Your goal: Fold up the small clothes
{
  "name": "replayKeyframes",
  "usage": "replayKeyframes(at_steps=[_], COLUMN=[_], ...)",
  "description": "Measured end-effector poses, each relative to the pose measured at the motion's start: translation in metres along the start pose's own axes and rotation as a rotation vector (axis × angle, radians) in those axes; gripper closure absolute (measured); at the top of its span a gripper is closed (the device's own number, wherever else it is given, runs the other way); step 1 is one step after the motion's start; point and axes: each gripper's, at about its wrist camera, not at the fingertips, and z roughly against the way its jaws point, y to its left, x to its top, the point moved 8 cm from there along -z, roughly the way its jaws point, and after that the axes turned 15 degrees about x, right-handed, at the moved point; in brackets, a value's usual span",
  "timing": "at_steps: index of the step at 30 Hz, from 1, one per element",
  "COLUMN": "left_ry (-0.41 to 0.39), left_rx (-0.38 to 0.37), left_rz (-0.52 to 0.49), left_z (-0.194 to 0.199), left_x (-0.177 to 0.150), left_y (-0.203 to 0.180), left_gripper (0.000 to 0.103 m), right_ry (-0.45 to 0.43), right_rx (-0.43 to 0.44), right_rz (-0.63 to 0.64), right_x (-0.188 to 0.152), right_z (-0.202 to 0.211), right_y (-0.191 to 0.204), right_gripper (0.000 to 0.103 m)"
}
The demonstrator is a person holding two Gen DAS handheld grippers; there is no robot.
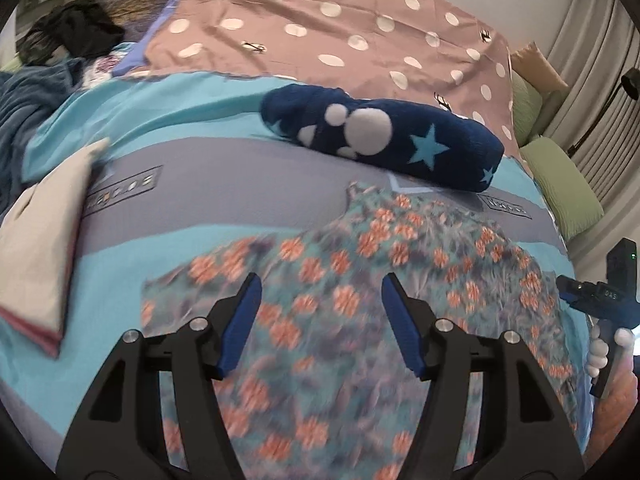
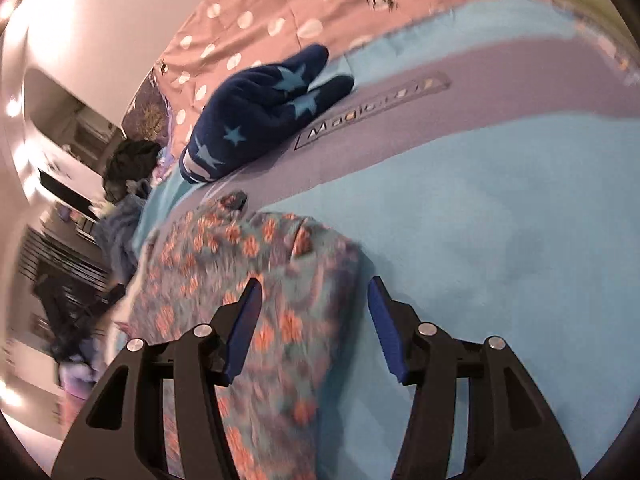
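A small teal garment with orange flowers [image 1: 360, 272] lies spread on the blue and grey blanket [image 1: 180, 208]. My left gripper [image 1: 318, 292] is open and empty just above the garment's near part. In the right wrist view the same garment [image 2: 248, 264] lies to the left, its right edge folded over. My right gripper [image 2: 314, 294] is open and empty over that edge. The right gripper's body also shows at the far right of the left wrist view [image 1: 600, 296].
A folded navy fleece piece with stars and white circles [image 1: 384, 136] lies beyond the garment. A folded beige cloth [image 1: 44, 248] lies at left. A pink dotted sheet [image 1: 340, 28], a dark clothes pile [image 1: 76, 32] and green pillows [image 1: 564, 188] lie around.
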Motion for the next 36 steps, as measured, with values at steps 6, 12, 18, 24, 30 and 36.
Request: replayKeyframes(at_steps=[6,12,18,24,30,36], left_ry=[0.038,0.096,0.137,0.164,-0.096,0.005], left_rx=[-0.016,-0.067,-0.166,-0.189,-0.203,0.015], left_rz=[-0.029,-0.010,0.022,-0.023,-0.091,-0.129], left_z=[-0.041,-0.075,-0.089,-0.095,-0.047,-0.098], left_x=[0.024,0.037,0.045,0.045,0.068,0.060], left_y=[-0.023,-0.027,-0.047,-0.062,-0.062,-0.049], left_gripper=[0.037,0.037,0.042,0.095,0.097,0.097], right_ry=[-0.016,-0.042,0.216,0.296,0.050,0.101], right_rx=[-0.123,-0.150,-0.054,-0.066,-0.023,-0.321], right_rz=[0.086,0.149,0.267,0.138,0.345,0.364], right_x=[0.002,0.033,0.052,0.059,0.080,0.072], right_z=[0.014,0.024,-0.080,-0.150,-0.110,-0.129], right_y=[-0.009,0.007,0.073,0.069,0.109,0.050], right_gripper=[0.098,0.076,0.052,0.088,0.098,0.091])
